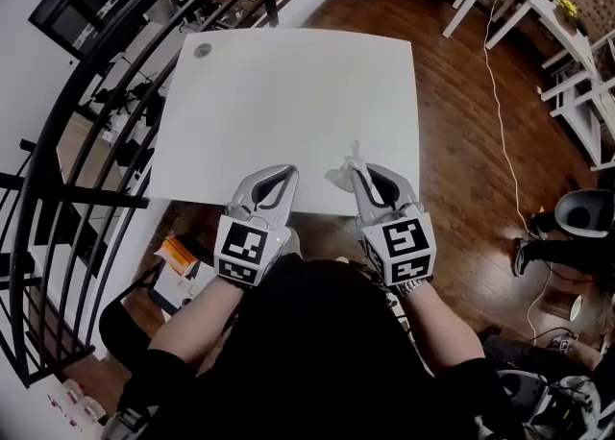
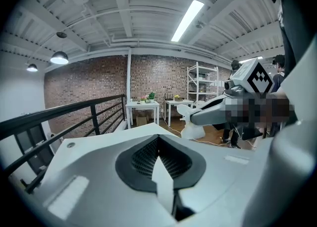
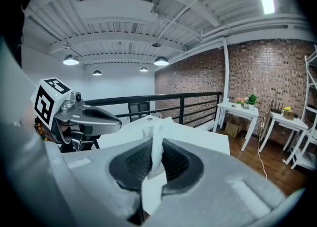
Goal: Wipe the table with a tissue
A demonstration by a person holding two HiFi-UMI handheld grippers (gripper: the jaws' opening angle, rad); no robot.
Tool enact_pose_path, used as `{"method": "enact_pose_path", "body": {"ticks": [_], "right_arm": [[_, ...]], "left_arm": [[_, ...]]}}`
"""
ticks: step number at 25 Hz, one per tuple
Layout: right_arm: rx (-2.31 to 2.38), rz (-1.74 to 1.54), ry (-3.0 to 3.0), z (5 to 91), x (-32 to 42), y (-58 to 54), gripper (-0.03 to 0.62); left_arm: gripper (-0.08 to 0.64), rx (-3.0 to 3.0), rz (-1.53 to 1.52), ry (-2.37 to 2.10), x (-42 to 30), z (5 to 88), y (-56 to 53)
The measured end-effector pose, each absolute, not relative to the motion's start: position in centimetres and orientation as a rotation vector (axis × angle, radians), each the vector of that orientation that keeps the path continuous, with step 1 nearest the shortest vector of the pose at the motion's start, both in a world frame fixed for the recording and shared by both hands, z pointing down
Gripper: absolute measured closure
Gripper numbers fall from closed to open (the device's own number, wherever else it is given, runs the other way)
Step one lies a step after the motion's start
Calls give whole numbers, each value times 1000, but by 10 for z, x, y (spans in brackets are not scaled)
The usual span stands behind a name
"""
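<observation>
Tissue [image 1: 343, 175], white and crumpled, is pinched between the fingers of the right gripper [image 1: 359, 173]. The right gripper view shows the fingers [image 3: 173, 159] pressed onto the tissue [image 3: 156, 141] from both sides. One tuft of it sticks out past the tips and a flap hangs back between the pads. This gripper is over the near edge of the white counter [image 1: 288, 92], right of the middle. The tuft points toward the far side, and whether it touches the surface cannot be told.

Just to the left, and apart from it, is the left gripper [image 1: 287, 173], its tips also at the counter's near edge. The left gripper view shows its fingers [image 2: 143, 157] closed tip to tip with nothing caught between them. The right gripper shows at the right of that view, with the tissue at its tip.

A small round grey cap [image 1: 203, 50] sits at the counter's far left corner. A black railing [image 1: 91, 102] curves along the left side. To the right, a pale cable [image 1: 501, 126] trails over the wooden floor [image 1: 461, 169].
</observation>
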State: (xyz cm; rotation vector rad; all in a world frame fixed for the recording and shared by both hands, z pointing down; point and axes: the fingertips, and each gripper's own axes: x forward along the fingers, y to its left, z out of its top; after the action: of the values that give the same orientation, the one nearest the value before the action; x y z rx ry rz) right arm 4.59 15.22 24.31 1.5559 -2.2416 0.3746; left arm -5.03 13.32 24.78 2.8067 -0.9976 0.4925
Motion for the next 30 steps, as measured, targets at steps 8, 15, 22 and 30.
{"method": "enact_pose_path", "body": {"ticks": [8, 15, 22, 30], "right_arm": [[1502, 355, -2312, 240, 74, 207, 575], [1471, 339, -2357, 238, 94, 243, 575], [1471, 321, -2377, 233, 105, 262, 575], [1489, 313, -2379, 232, 114, 268, 575]], "left_arm": [[545, 2790, 504, -1074, -17, 244, 189], [545, 2789, 515, -1110, 7, 239, 228], [545, 2805, 517, -1120, 21, 234, 248], [545, 2820, 514, -1115, 33, 232, 256]]}}
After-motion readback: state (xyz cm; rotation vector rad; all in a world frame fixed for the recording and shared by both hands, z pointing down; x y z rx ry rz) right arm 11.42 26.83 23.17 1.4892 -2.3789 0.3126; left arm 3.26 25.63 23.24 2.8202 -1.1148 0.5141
